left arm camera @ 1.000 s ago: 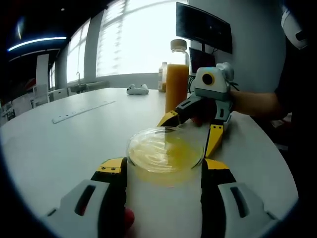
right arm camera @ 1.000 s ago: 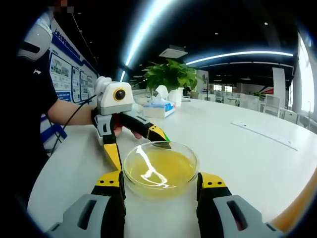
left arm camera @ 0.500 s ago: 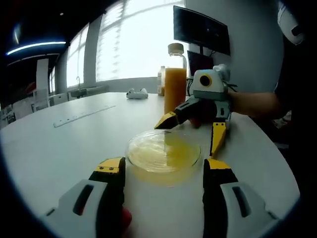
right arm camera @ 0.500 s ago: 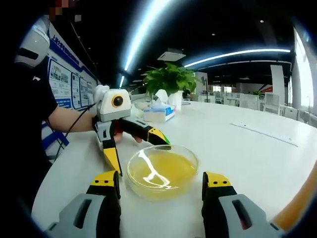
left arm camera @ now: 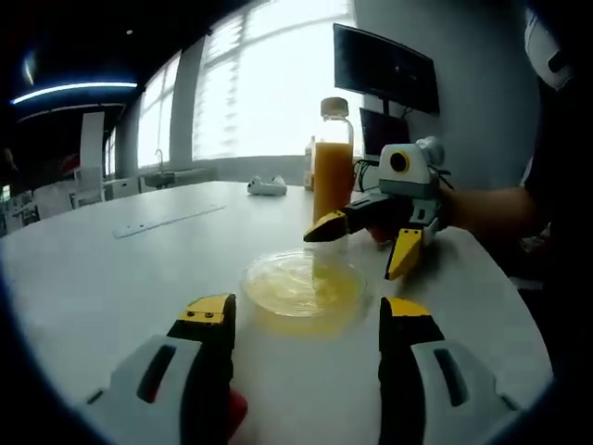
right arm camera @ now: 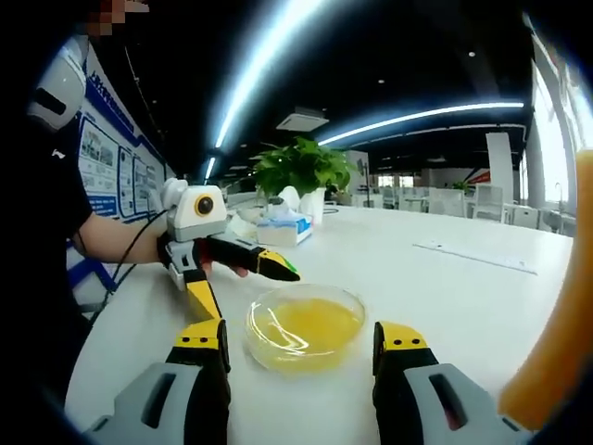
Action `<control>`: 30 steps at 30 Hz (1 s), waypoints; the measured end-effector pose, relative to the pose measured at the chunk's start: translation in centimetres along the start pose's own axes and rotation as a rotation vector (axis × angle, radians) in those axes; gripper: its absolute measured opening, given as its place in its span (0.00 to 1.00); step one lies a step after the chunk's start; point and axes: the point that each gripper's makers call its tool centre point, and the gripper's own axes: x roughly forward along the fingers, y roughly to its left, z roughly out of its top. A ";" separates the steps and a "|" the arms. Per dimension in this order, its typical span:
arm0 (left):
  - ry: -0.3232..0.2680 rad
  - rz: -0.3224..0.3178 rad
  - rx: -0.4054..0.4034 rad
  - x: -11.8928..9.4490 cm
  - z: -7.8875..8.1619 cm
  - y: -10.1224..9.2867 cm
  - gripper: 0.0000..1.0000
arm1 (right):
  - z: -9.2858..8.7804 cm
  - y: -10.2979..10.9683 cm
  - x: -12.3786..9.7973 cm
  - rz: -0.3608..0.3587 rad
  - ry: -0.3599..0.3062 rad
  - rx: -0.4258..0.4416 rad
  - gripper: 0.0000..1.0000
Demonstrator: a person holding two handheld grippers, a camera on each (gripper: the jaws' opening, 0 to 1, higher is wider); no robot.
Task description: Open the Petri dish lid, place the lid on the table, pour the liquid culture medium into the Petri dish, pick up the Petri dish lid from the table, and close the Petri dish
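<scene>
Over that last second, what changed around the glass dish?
Both grippers backed away from the Petri dish: the left gripper and the right gripper, jaws open, now frame it from farther off. The covered dish of yellow medium stayed put on the table, near the orange bottle.

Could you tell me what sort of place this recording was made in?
Probably an open-plan office: a long white table, ceiling strip lights, a wall monitor, and a potted plant.

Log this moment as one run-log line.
dish: lidded, yellow medium inside, on table | left tool: open, clear of dish | right tool: open, clear of dish | bottle: upright behind dish
</scene>
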 end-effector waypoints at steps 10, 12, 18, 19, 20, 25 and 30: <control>-0.103 0.100 -0.074 -3.9 2.6 -1.1 0.54 | 2.7 1.1 -3.0 -0.116 -0.103 0.009 0.59; -0.129 0.122 -0.071 -4.5 3.7 -1.3 0.54 | 3.6 1.5 -3.6 -0.124 -0.121 0.016 0.59; -0.181 0.168 -0.046 -6.4 6.8 -2.5 0.54 | 5.3 2.8 -5.0 -0.154 -0.149 0.021 0.60; -0.181 0.178 -0.045 -6.7 7.1 -2.7 0.54 | 5.5 3.1 -5.3 -0.158 -0.151 0.018 0.60; -0.177 0.187 -0.045 -7.0 7.3 -2.8 0.54 | 5.6 3.3 -5.6 -0.162 -0.149 0.019 0.61; -0.160 0.243 -0.037 -8.7 7.5 -3.1 0.55 | 6.4 4.2 -7.3 -0.211 -0.169 0.022 0.66; -0.160 0.295 -0.065 -10.7 7.2 -3.2 0.56 | 7.4 4.5 -9.3 -0.268 -0.210 0.032 0.70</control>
